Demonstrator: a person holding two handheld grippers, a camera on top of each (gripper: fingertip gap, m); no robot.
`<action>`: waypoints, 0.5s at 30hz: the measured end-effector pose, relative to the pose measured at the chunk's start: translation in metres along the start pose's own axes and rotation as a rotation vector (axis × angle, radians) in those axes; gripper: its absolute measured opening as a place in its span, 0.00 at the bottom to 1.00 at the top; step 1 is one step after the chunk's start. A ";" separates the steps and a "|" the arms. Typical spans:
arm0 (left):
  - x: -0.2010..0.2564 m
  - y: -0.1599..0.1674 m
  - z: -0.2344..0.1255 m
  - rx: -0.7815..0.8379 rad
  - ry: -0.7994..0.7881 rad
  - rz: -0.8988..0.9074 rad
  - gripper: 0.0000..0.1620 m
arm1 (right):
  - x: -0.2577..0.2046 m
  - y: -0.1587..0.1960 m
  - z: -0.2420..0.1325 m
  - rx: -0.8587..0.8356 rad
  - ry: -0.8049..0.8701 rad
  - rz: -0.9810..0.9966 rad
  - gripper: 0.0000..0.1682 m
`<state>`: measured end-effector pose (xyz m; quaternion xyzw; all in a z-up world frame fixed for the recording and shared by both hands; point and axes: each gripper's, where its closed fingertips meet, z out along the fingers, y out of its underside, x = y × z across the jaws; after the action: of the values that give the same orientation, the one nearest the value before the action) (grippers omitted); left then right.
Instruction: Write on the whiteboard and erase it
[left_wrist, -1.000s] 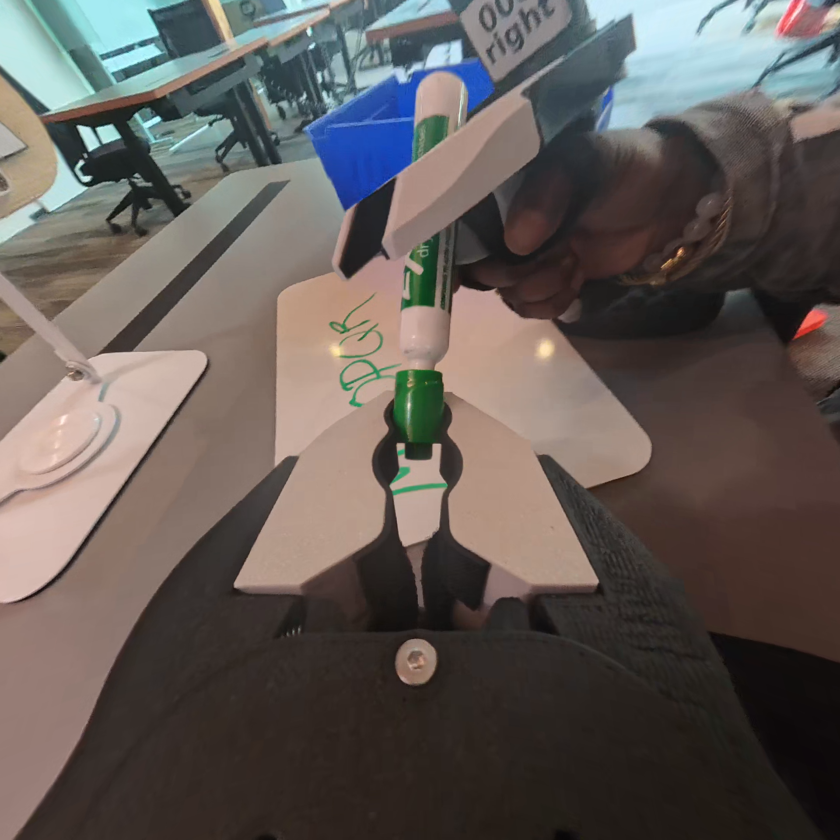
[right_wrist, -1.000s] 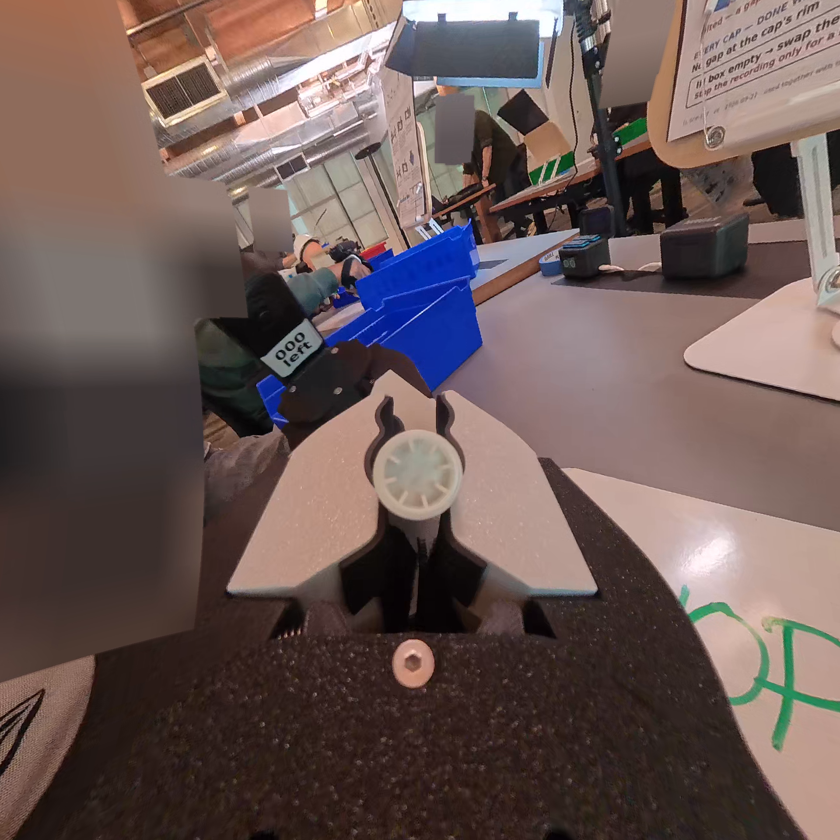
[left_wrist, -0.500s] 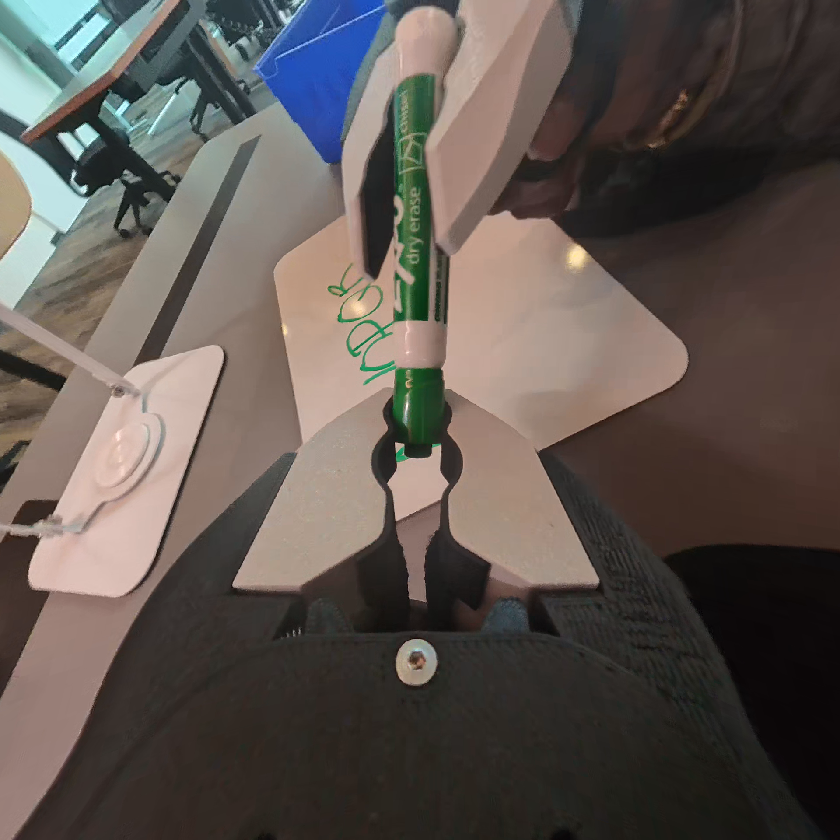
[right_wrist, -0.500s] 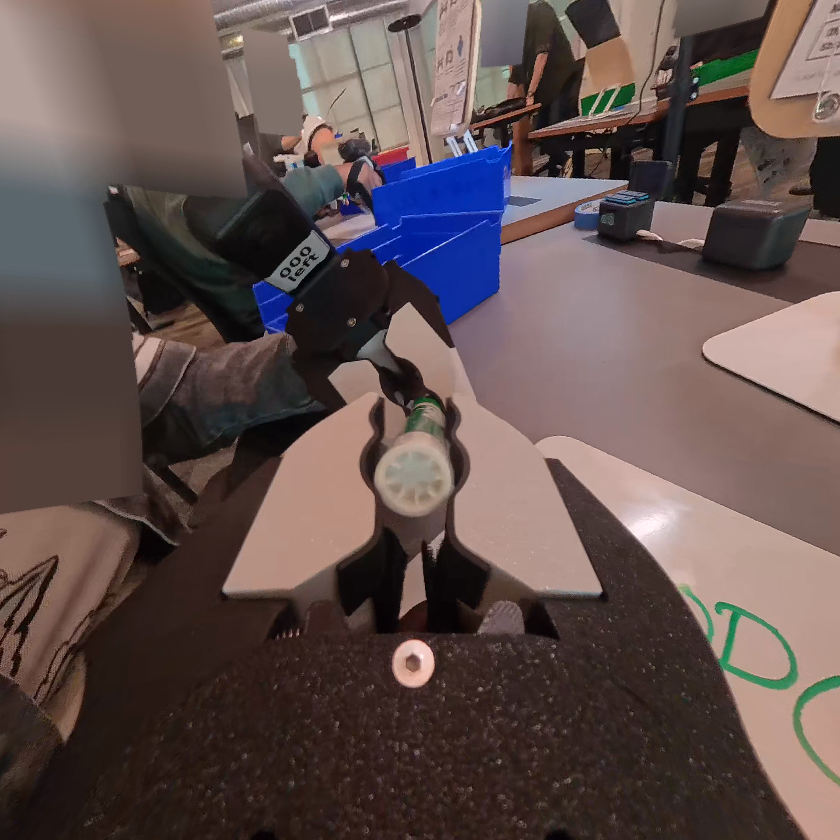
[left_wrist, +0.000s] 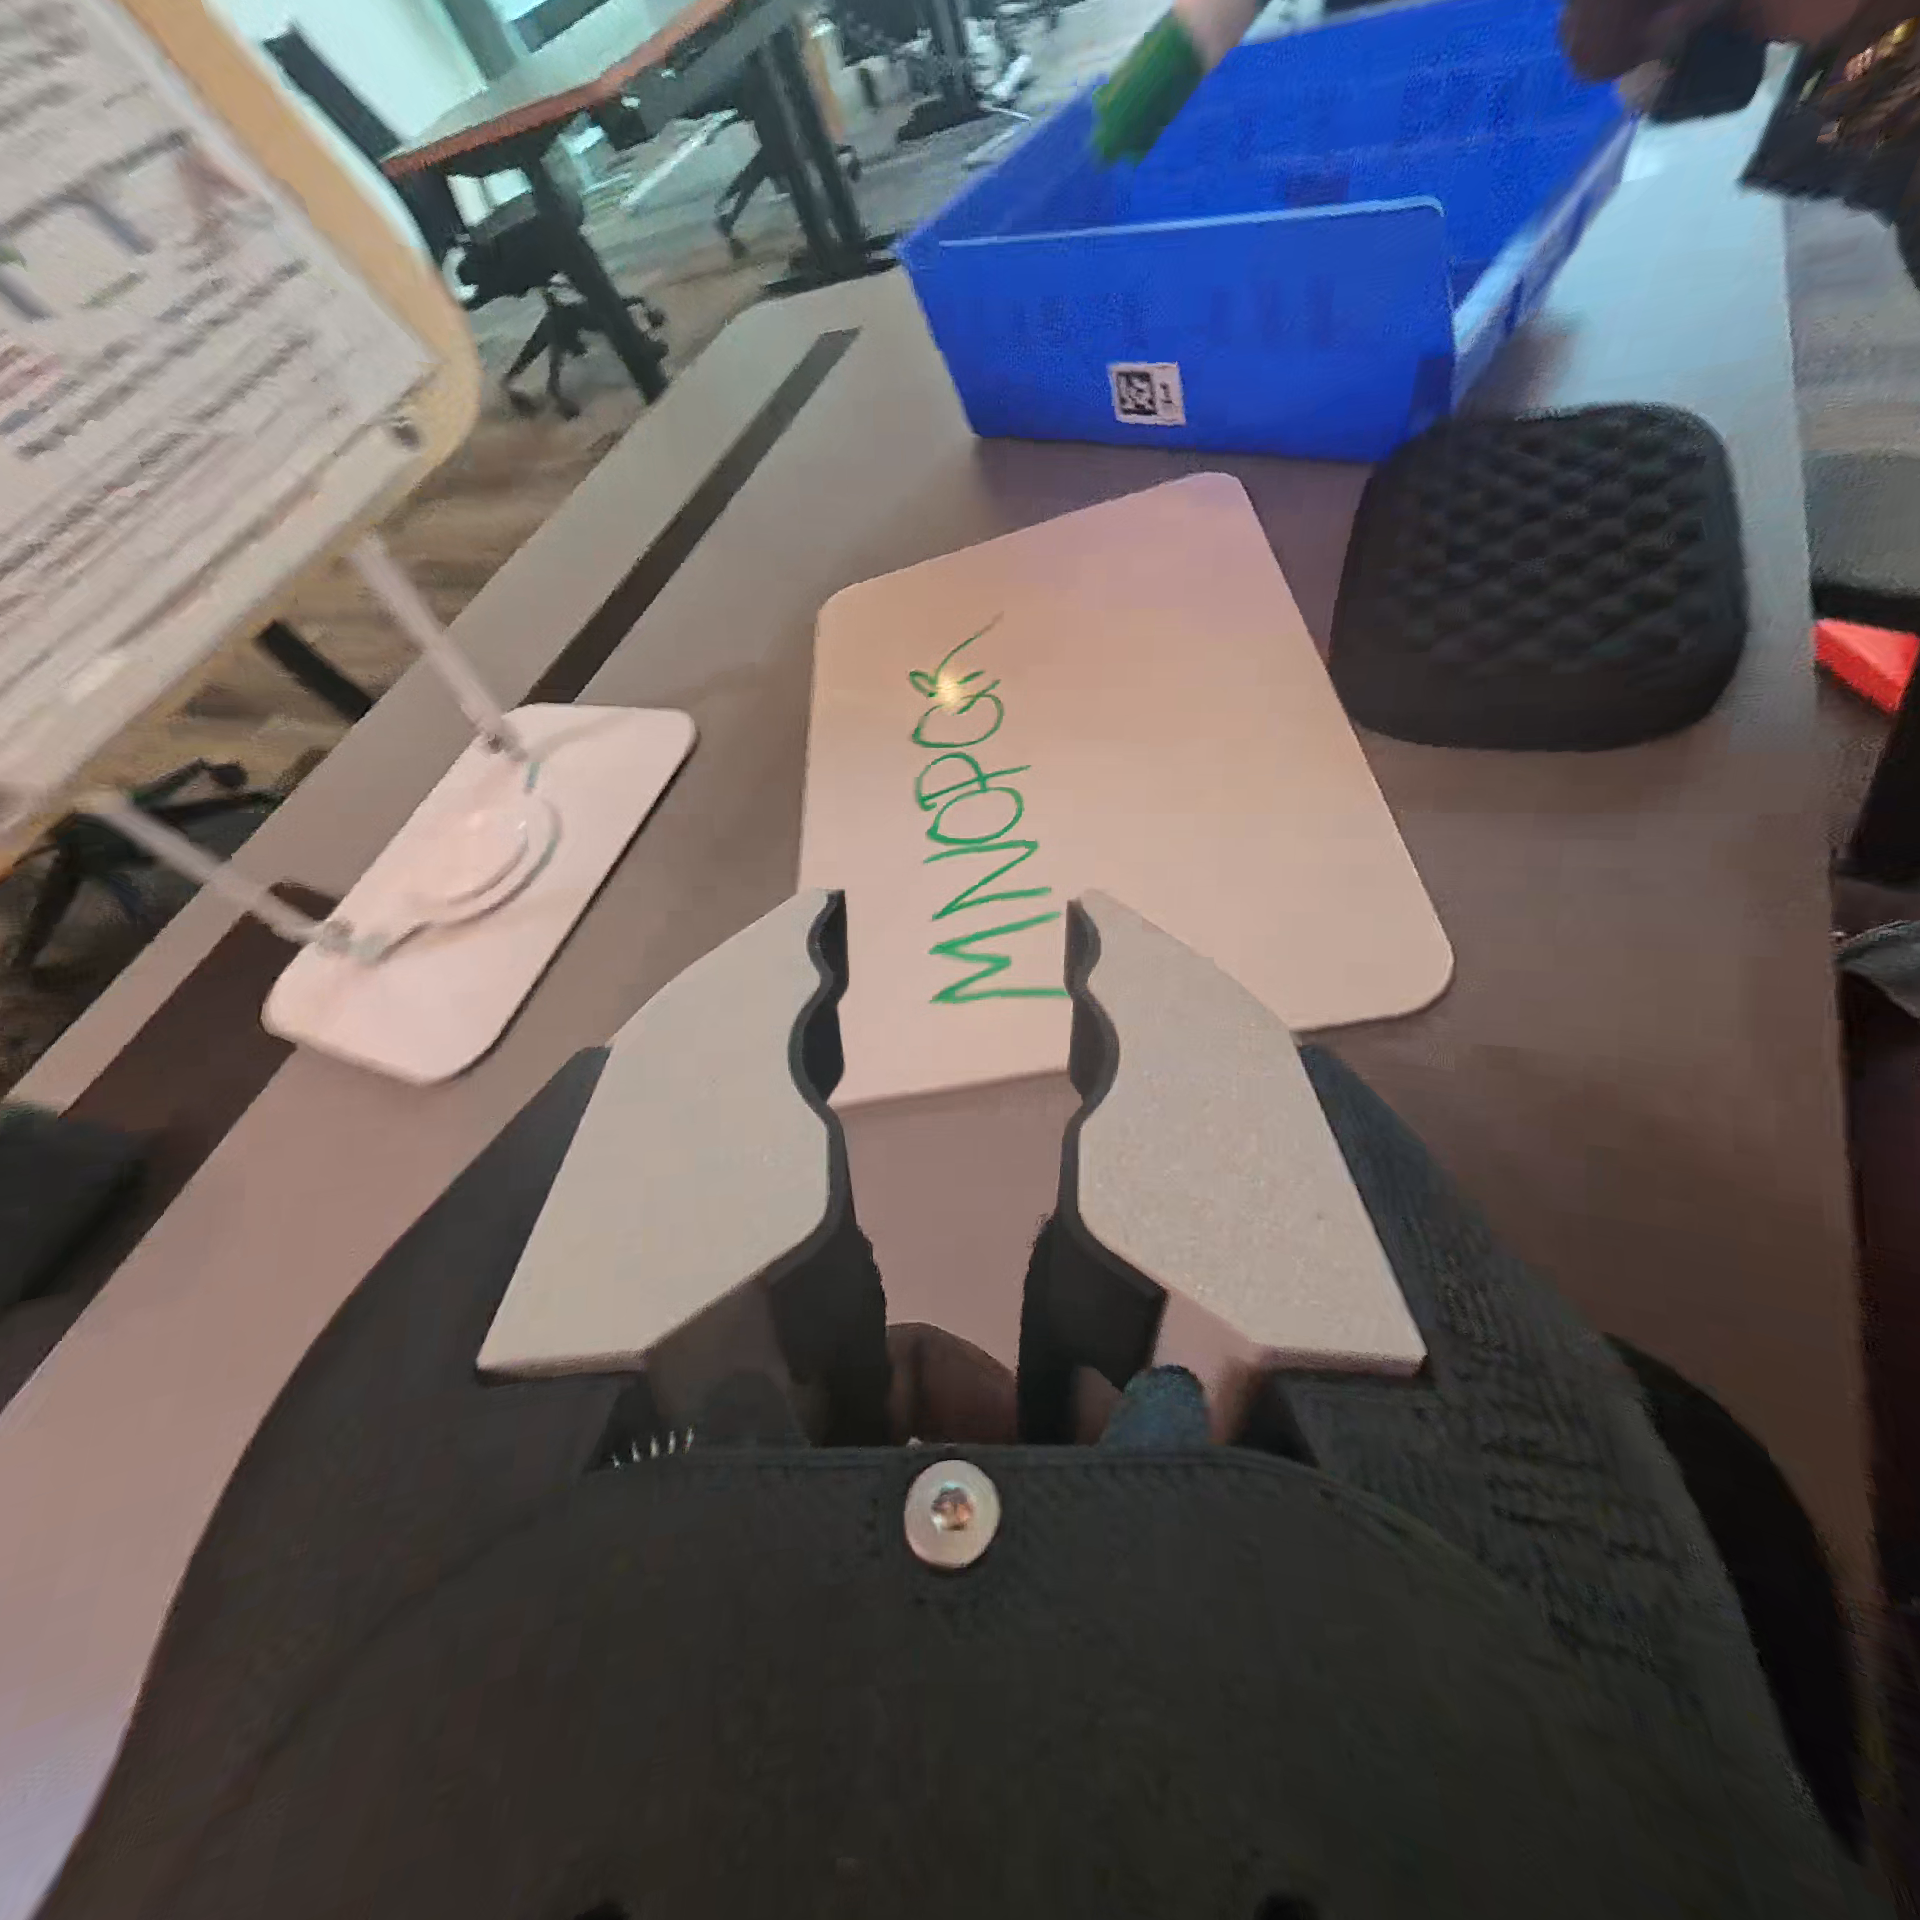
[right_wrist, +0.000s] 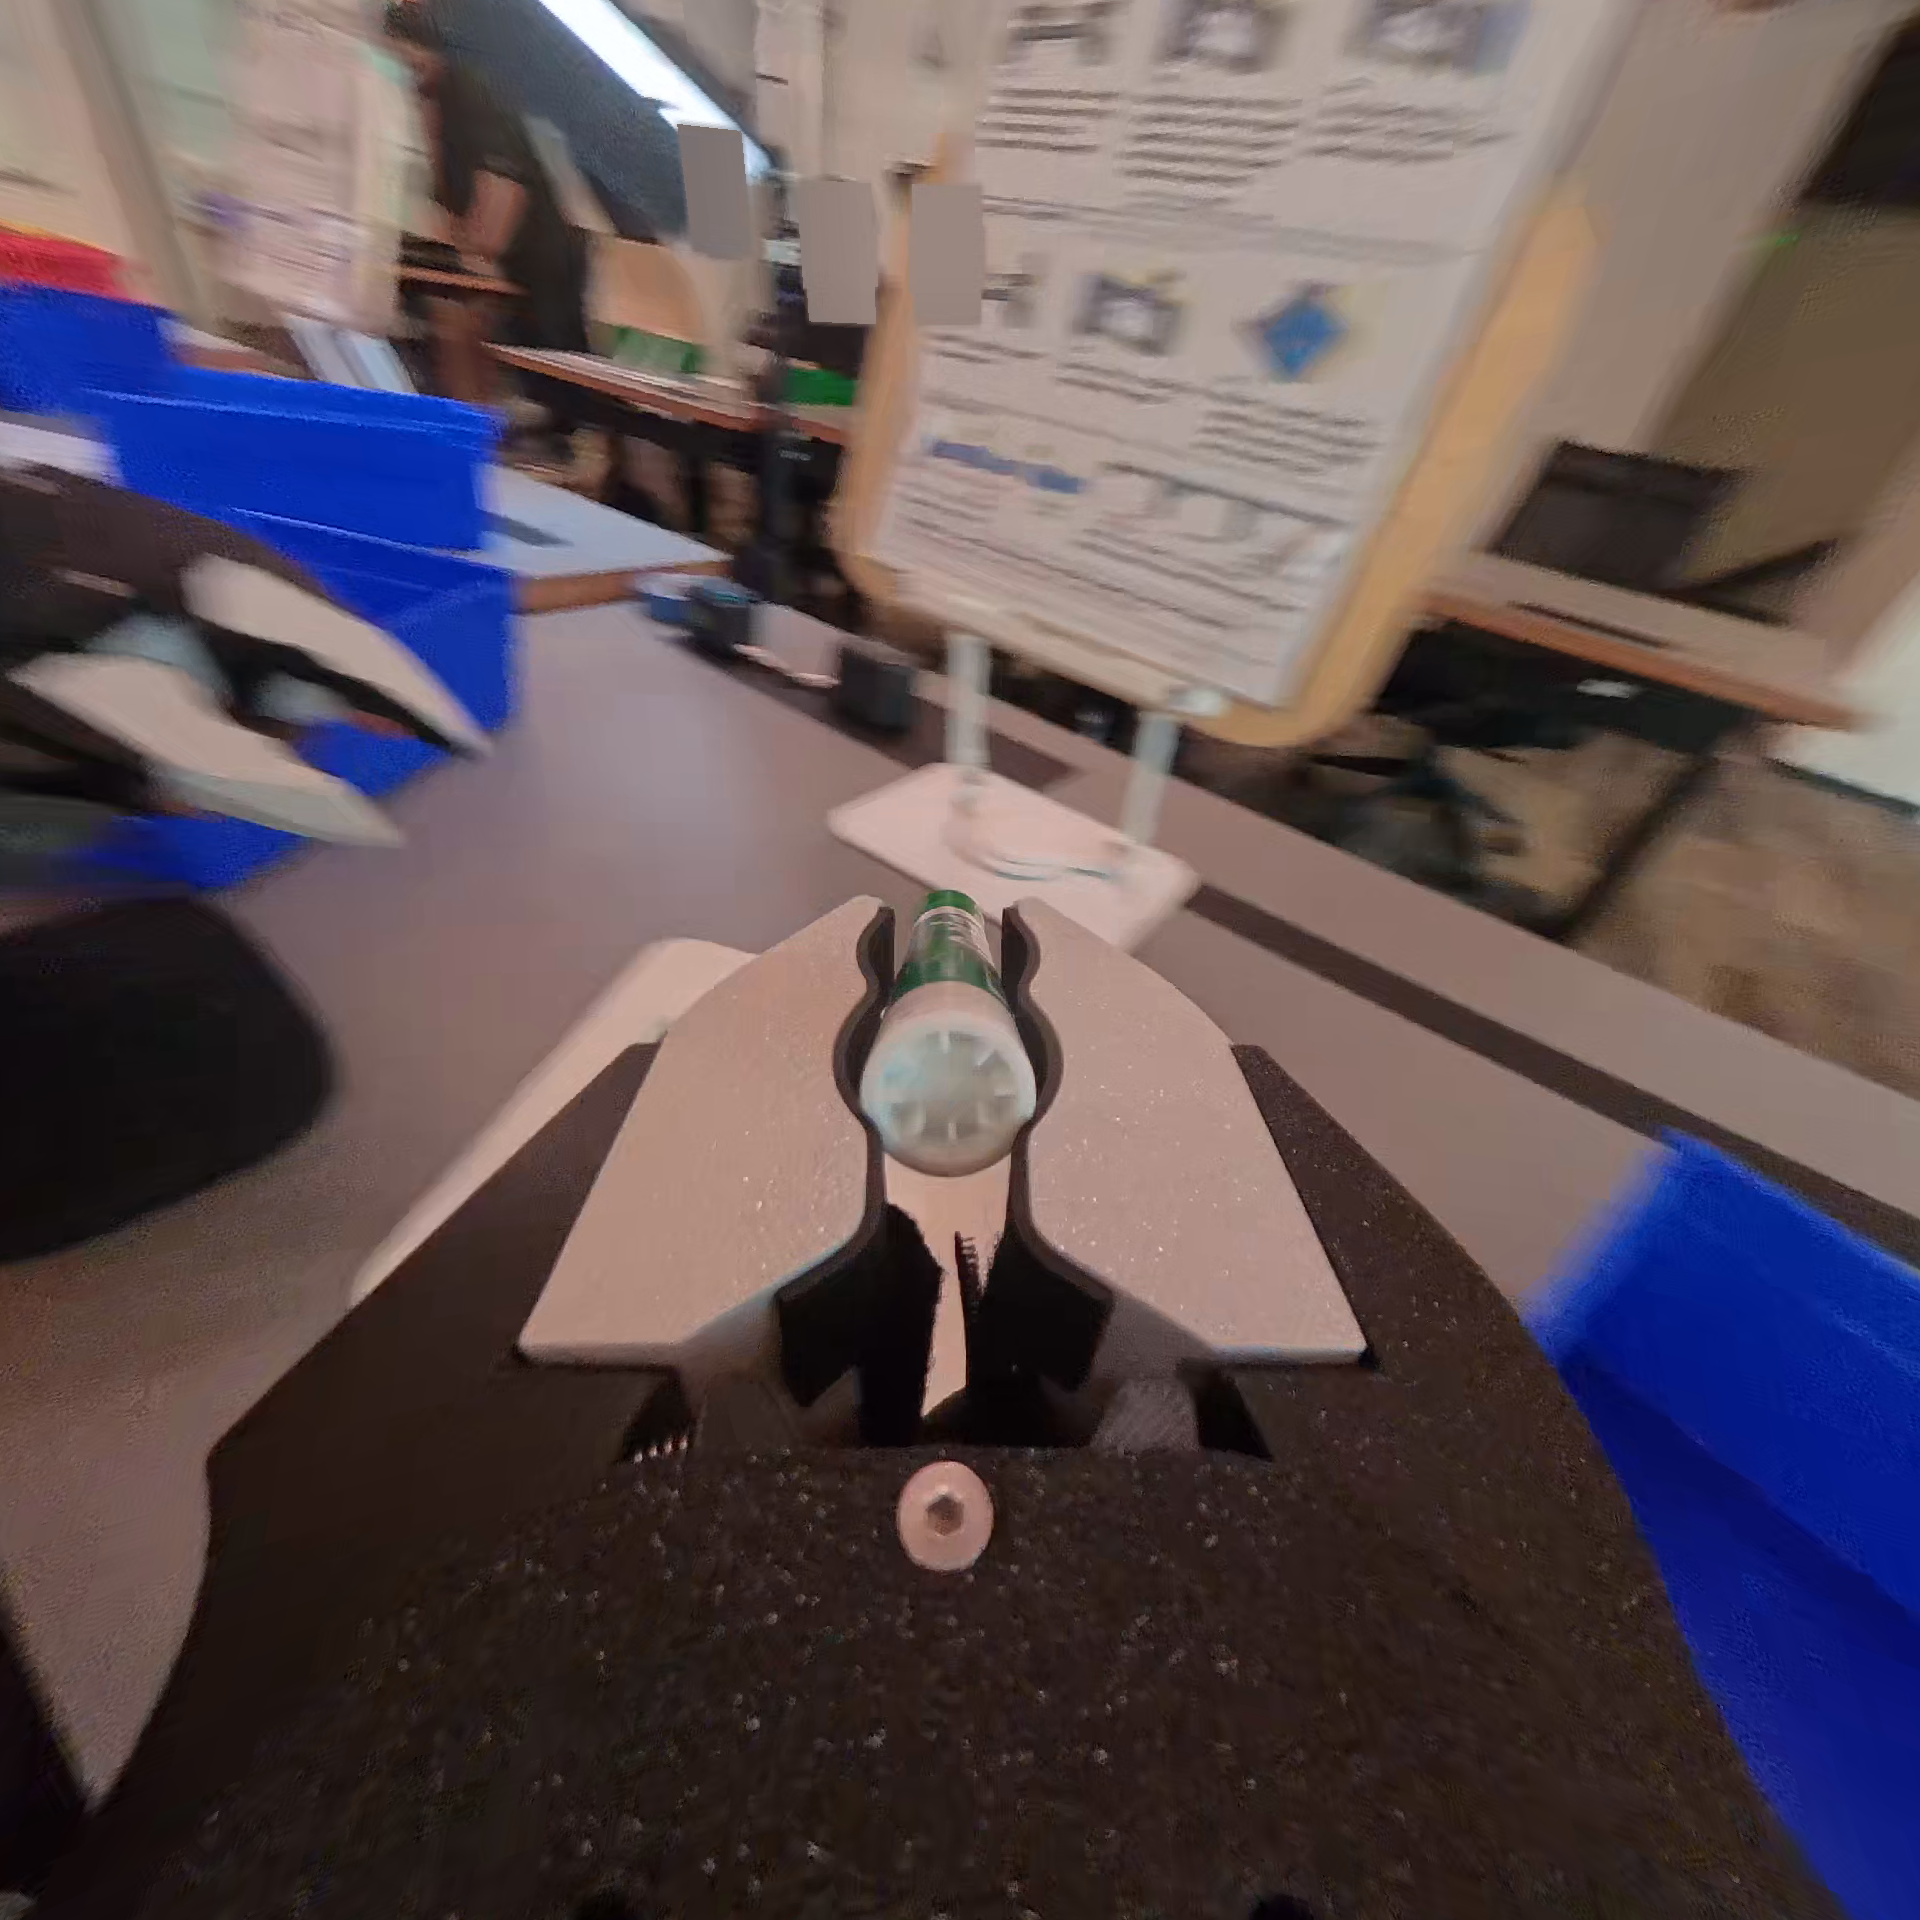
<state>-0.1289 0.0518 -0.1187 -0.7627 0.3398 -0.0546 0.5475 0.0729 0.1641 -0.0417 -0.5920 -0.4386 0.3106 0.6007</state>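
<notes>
Left gripper (left_wrist: 951, 961) hangs empty, jaws spread apart, above the near edge of the flat white rounded whiteboard (left_wrist: 1195, 790) with green handwriting, lying on the grey table (left_wrist: 1558, 1039); black textured pad (left_wrist: 1538, 571) just right of it. Right gripper (right_wrist: 948, 961) clamps the green-and-white dry-erase marker (right_wrist: 948, 1049) near a blue plastic bin (right_wrist: 1766, 1351).

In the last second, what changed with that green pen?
The left gripper let go of the cap end and now stands open over the whiteboard. The right gripper carried the marker away toward the blue bin. The green writing stayed.
</notes>
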 end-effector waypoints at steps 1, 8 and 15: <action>-0.008 0.000 -0.022 -0.002 -0.047 -0.019 0.25 | 0.029 0.002 -0.017 -0.034 0.109 -0.019 0.12; -0.116 0.138 -0.190 -0.490 -0.493 -0.335 0.34 | 0.158 0.088 -0.060 -0.321 0.380 0.038 0.12; -0.135 0.227 -0.218 -0.774 -0.643 -0.649 0.54 | 0.177 0.123 -0.046 -0.319 0.372 0.158 0.12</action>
<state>-0.4352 -0.0825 -0.1923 -0.9499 -0.0979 0.1422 0.2606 0.2070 0.3152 -0.1304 -0.7586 -0.3165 0.1690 0.5439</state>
